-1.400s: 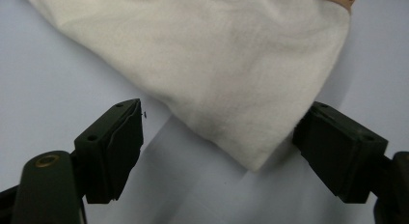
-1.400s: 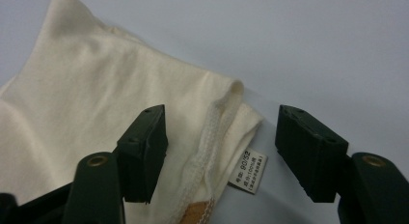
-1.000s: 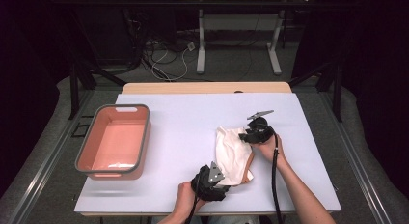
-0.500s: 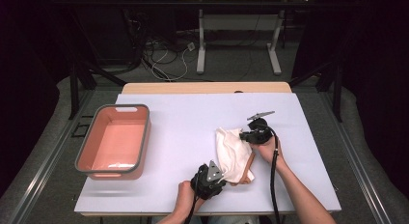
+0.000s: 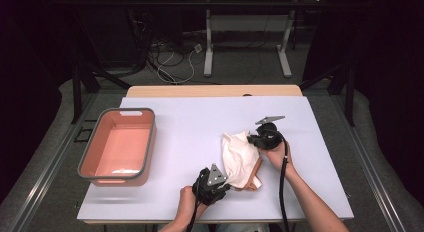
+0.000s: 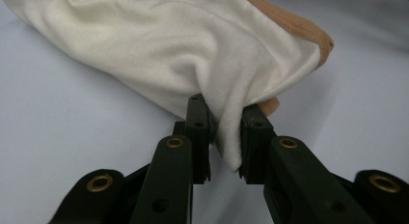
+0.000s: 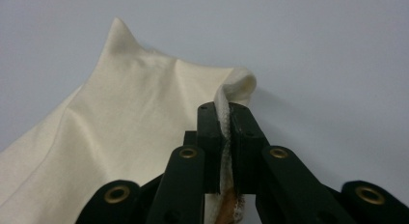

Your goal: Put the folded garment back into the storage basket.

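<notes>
cream cloth (image 5: 239,157) with tan trim, crumpled, lying on the white table's near-right area

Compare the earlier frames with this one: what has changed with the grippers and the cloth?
Both grippers have just closed onto the cream cloth: the left gripper pinches its near fold, the right gripper an edge on the far side. The hands barely shifted; the pink bin stayed put.

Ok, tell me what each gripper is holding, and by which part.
Both hold the crumpled cream-white cloth with tan trim. The left gripper pinches a fold at its near end; the right gripper clamps a thin edge at its far end.
</notes>
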`<act>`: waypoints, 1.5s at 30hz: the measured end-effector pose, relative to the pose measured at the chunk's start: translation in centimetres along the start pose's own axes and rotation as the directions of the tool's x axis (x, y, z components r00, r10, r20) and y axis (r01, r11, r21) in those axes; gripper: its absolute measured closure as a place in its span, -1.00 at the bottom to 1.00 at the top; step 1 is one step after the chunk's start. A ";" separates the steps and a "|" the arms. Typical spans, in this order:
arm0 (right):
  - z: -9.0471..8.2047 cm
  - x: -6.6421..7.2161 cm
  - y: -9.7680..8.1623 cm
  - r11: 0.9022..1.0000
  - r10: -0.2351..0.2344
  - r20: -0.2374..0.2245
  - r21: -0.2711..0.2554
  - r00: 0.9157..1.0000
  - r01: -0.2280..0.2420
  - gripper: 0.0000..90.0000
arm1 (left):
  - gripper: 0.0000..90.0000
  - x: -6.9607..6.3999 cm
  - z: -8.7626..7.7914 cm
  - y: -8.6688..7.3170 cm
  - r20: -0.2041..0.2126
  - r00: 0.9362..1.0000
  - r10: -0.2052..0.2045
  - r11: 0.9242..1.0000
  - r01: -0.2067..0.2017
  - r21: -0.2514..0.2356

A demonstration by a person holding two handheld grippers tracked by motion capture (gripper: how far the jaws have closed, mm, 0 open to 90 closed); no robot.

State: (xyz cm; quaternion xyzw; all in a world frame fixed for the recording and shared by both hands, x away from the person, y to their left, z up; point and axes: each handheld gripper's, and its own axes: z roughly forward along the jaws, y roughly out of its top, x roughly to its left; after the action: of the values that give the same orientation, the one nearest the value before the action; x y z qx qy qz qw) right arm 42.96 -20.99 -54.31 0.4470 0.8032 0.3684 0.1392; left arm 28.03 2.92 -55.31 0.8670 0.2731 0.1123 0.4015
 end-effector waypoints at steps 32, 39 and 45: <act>0.5 4.7 1.4 0.993 -0.075 -0.010 -0.096 0.997 0.074 0.87 | 0.73 1.7 -4.7 -1.9 -0.088 0.996 -0.020 1.000 0.020 -0.004; 1.1 5.7 1.7 0.991 -0.088 -0.019 -0.104 0.996 0.086 0.87 | 0.74 2.5 -5.5 -2.9 -0.114 0.993 -0.031 0.999 0.033 0.014; 1.8 6.6 1.9 0.989 -0.084 -0.030 -0.123 0.996 0.079 0.87 | 0.74 3.3 -6.6 -3.6 -0.143 0.989 -0.044 0.999 0.046 0.013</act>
State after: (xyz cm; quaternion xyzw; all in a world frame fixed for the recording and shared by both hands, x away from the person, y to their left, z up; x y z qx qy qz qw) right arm 41.38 -14.08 -53.53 0.3979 0.7993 0.4183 0.1670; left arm 26.66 10.86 -53.85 0.8535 0.3214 0.1629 0.3763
